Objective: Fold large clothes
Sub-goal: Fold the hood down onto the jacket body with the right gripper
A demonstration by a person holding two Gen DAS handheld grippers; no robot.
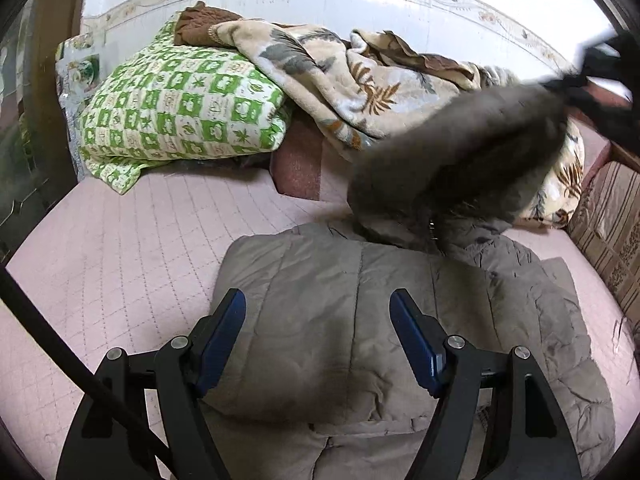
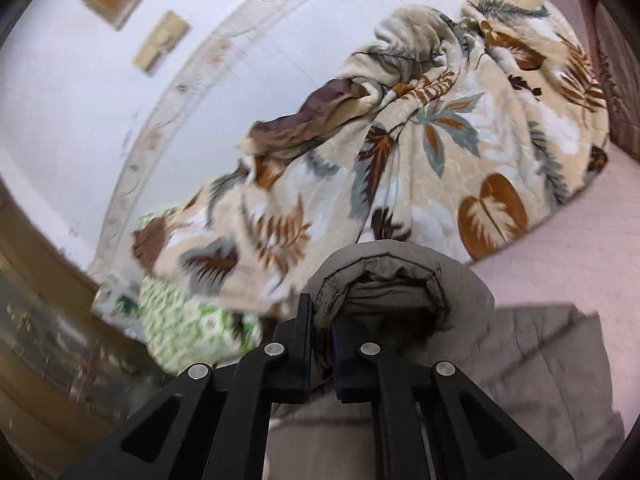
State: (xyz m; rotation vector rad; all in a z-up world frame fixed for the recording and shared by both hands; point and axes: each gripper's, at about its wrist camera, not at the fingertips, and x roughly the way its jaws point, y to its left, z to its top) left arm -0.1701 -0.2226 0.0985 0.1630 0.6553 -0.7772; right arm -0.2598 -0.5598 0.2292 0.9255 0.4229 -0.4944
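The left gripper [image 1: 318, 344] hangs over the flat body of the grey-brown padded coat [image 1: 320, 320], its blue-padded fingers [image 1: 416, 344] spread wide with nothing between them, so nothing pins the coat down — if the lifted part is pulled hard, the whole coat could, I think, slide across the smooth pink quilted bedcover [image 1: 132, 248] and spoil the fold line. To the right, the hood [image 1: 452, 160] is raised off the bed and blurred in the left view; the right gripper [image 2: 322, 320] has its fingers pinched together on the hood's thick rolled edge [image 2: 384, 276]. That edge is bulky and slick-looking, and only a small bite of it seems to sit between the jaws, so it may slip free before it is laid down, or land crooked. The leaf-patterned blanket [image 2: 420, 152] is heaped just behind the coat, and the swinging hood could catch on it. The surface is a bed with the pink quilted cover; a green-and-white checked quilt [image 1: 180, 104] lies folded at the far left, the blanket runs along the back, and a striped cushion [image 1: 608, 232] sits at the right edge. Behind stands a white tiled wall [image 1: 320, 4] with a flowered border.
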